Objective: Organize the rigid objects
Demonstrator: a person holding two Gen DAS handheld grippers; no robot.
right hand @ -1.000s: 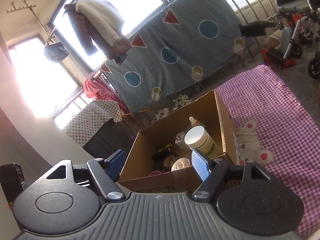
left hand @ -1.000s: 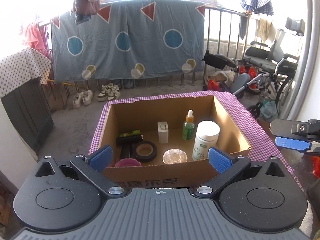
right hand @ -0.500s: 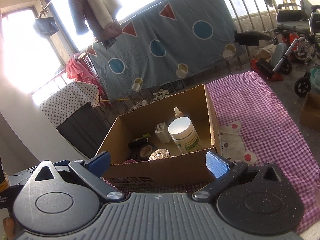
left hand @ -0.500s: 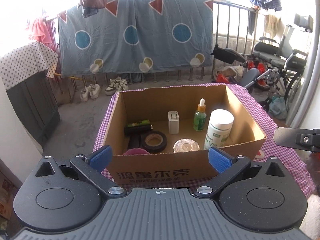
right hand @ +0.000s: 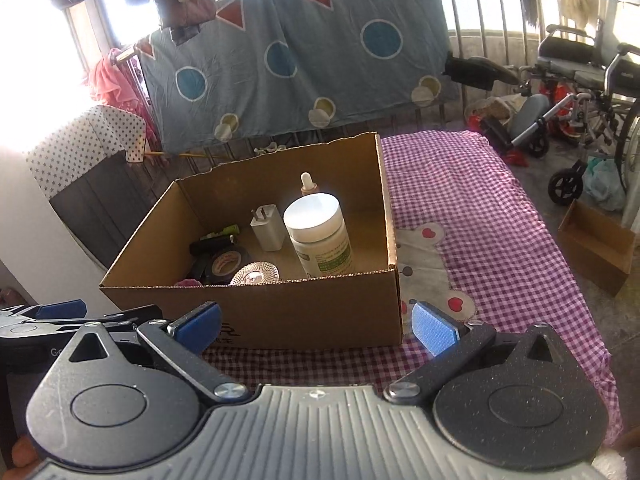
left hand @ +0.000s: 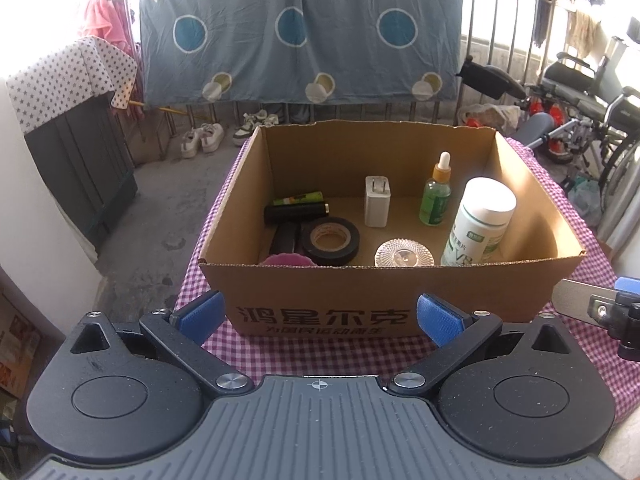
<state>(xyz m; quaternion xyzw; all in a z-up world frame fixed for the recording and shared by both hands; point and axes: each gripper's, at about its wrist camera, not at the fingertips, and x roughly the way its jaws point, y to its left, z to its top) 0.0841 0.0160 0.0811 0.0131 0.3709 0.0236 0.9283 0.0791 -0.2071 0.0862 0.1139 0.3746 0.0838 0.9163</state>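
Note:
An open cardboard box (left hand: pixel 392 292) (right hand: pixel 312 312) stands on a purple checked cloth (right hand: pixel 500 232). Inside it are a white pill bottle (left hand: pixel 478 224) (right hand: pixel 320 232), a green dropper bottle (left hand: pixel 436 192), a white plug adapter (left hand: pixel 377 202) (right hand: pixel 267 227), a roll of black tape (left hand: pixel 330 240) (right hand: pixel 226 261), a glass dish (left hand: pixel 403 255) (right hand: pixel 254 273), a black tube (left hand: pixel 295 212) and a pink item (left hand: pixel 287 259). My left gripper (left hand: pixel 318 316) is open with nothing between its fingers, just in front of the box. My right gripper (right hand: pixel 316 322) is open and empty too, near the box's front right corner.
The cloth to the right of the box bears a bear patch (right hand: pixel 424 264). A wheelchair (right hand: pixel 580 80) and a small cardboard box (right hand: pixel 596 246) sit on the floor at right. A blue sheet (left hand: pixel 300 32) hangs on the railing behind; shoes (left hand: pixel 202 142) lie below it.
Both grippers have sunk and drawn back, so the box's front wall now shows in full. The right gripper's jaws have widened and it has rolled level.

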